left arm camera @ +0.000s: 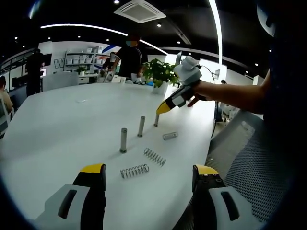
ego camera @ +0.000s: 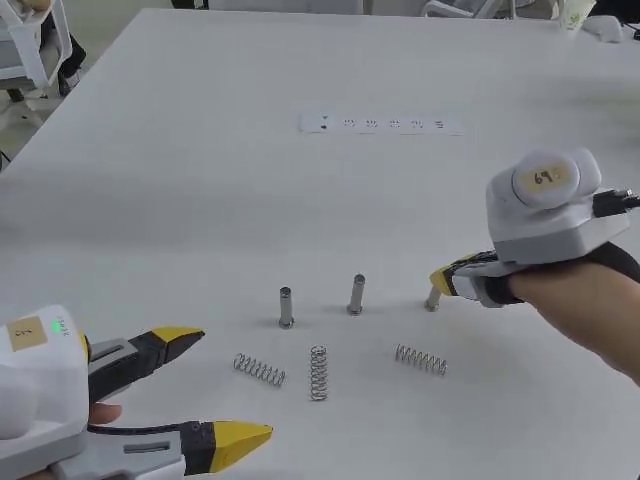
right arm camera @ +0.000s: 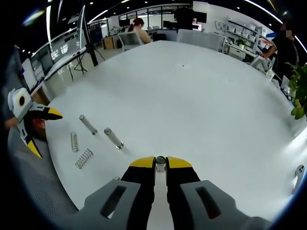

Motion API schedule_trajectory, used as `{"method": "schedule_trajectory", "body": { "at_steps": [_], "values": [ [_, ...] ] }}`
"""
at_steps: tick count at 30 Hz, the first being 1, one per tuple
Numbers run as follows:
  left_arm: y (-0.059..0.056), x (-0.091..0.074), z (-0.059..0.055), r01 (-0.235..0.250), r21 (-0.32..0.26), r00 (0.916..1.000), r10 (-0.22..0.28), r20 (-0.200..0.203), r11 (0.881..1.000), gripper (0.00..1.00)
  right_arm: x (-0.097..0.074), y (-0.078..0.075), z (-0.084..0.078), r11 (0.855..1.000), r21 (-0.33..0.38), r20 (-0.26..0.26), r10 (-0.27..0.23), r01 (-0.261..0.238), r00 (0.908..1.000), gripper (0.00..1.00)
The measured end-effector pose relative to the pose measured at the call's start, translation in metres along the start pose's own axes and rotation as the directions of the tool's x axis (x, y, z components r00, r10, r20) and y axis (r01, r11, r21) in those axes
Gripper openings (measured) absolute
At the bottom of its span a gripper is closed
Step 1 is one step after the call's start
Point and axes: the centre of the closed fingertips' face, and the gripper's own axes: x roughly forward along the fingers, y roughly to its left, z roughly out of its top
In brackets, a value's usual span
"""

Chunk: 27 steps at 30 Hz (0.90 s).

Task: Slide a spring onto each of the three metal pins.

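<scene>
Springs [ego camera: 318, 372] lie before the pins [ego camera: 357, 294]; right gripper [right arm camera: 160, 164] pinches one, left gripper [ego camera: 228, 384] wide.

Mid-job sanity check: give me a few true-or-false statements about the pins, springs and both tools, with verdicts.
1. The left spring, middle spring and right spring all lie on the table, none on a pin. True.
2. The right tool is shut on the right-hand pin. True.
3. The left tool holds a spring. False: it is open, holding nothing.
4. One free pin carries a spring. False: the middle pin and left pin stand bare.
</scene>
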Motion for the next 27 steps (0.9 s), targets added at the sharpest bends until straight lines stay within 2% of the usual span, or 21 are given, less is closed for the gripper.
{"method": "schedule_trajectory", "body": {
  "at_steps": [13, 27],
  "values": [
    [0.0001, -0.0005, -0.0005, 0.002, 0.001, 1.0000, -0.002, -0.002, 1.000, 0.70, 0.0008, 0.0000, 0.0005, 1.000, -0.006, 0.006, 0.002, -0.002, 1.0000, 0.06],
    [-0.0005, -0.0006, -0.0007, 0.002, 0.002, 1.0000, -0.002, -0.003, 1.000, 0.70, -0.0003, 0.0014, -0.0025, 1.000, -0.030, 0.007, 0.006, -0.005, 1.0000, 0.13]
  ]
}}
